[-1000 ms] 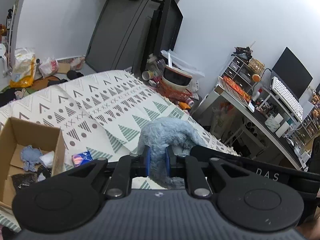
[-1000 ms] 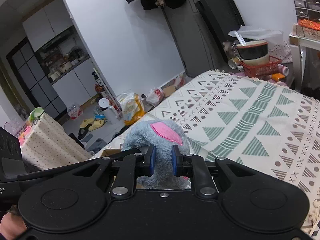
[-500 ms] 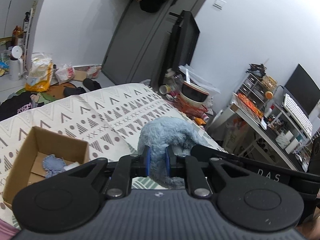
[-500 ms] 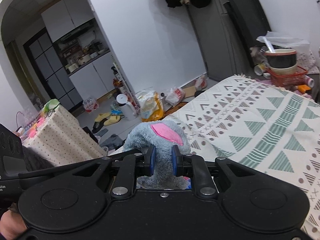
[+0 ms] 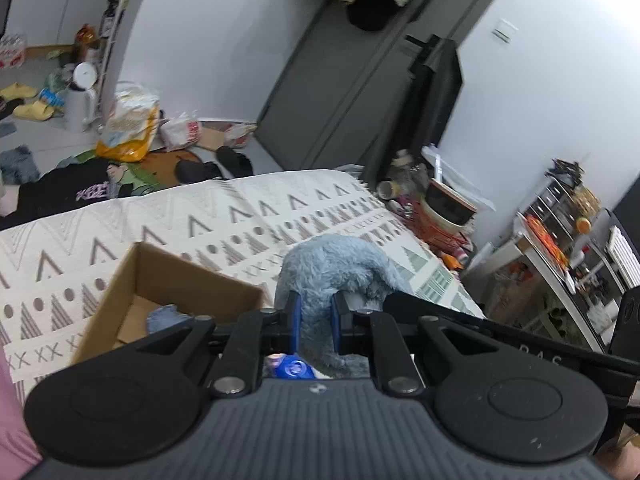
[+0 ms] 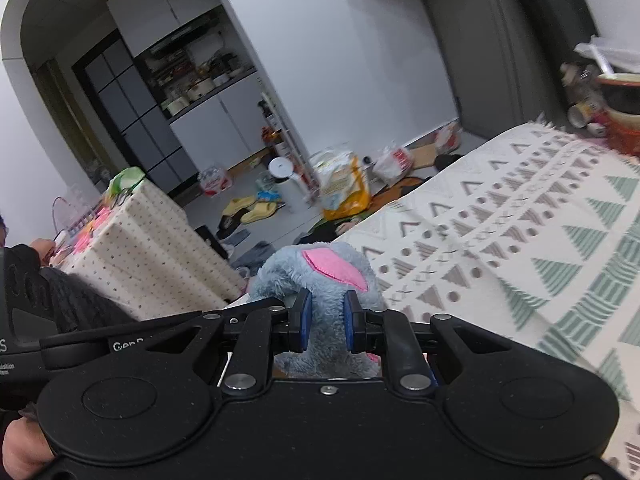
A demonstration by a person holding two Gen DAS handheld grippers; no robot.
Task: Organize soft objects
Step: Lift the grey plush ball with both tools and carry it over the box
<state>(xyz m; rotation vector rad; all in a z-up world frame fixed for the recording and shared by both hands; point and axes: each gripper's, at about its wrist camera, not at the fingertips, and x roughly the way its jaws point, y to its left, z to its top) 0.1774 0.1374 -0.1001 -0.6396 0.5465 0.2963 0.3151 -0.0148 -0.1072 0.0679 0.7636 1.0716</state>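
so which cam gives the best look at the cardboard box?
Left wrist. The cardboard box sits open on the patterned bedspread, left of the fingers, with something blue and fuzzy inside; its near end is hidden by the gripper body. The right wrist view does not show the box at all, only the blue plush toy.

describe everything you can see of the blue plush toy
The blue plush toy is shaggy grey-blue fleece with a pink felt ear patch visible in the right wrist view. It is soft and squeezed, pinched by both the left gripper and the right gripper, held above the patterned bedspread beside the cardboard box.
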